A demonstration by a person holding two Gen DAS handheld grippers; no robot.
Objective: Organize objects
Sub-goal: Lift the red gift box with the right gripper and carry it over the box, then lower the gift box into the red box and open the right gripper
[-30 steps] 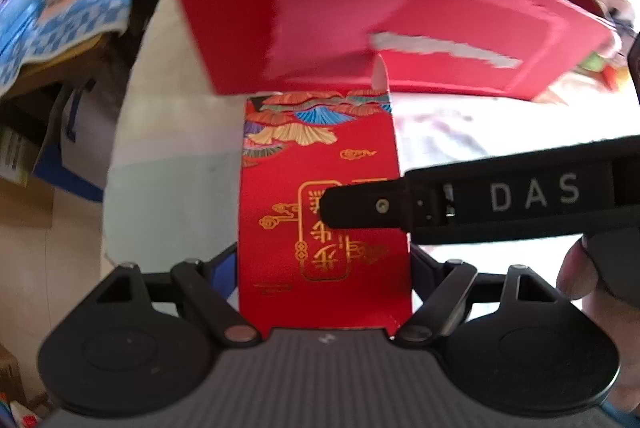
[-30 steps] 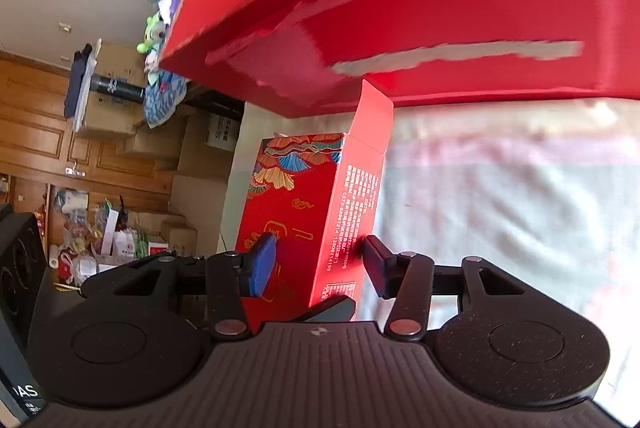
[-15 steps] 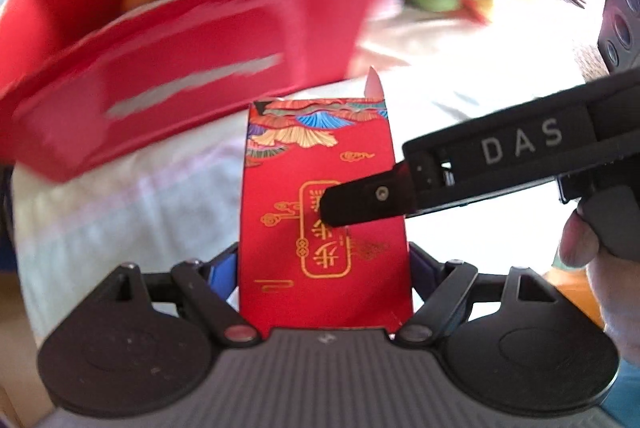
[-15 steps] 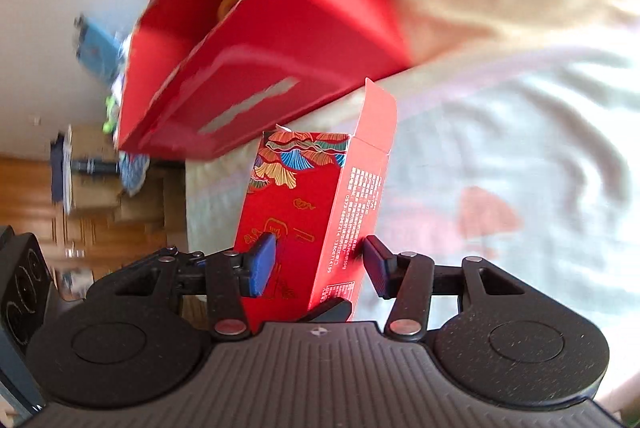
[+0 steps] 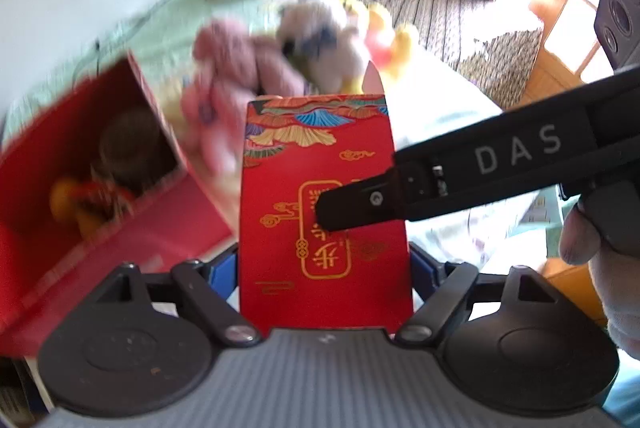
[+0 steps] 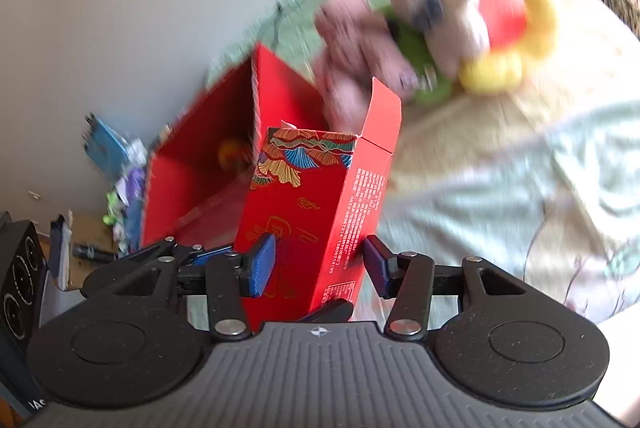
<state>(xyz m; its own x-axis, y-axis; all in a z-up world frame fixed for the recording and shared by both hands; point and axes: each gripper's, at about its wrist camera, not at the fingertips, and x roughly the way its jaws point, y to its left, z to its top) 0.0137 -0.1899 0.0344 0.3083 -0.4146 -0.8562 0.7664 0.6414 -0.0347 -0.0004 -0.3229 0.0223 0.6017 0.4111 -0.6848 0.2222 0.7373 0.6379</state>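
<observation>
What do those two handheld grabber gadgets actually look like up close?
Each is matte black plastic: a ribbed grey-black body, two round discs, and hinged linkage arms with silver rivets leading to blue-padded fingers. The right gripper carries white "DAS" lettering along its side. The left gripper looks identical.

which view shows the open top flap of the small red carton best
The right wrist view: the small red carton stands at an angle there, so its raised flap and open top show. In the left wrist view the carton's front face fills the middle; only the flap's tip shows.

The left gripper (image 5: 325, 260) jaws clamp a red carton (image 5: 320, 204); the right gripper's finger (image 5: 360, 202) presses its face.
</observation>
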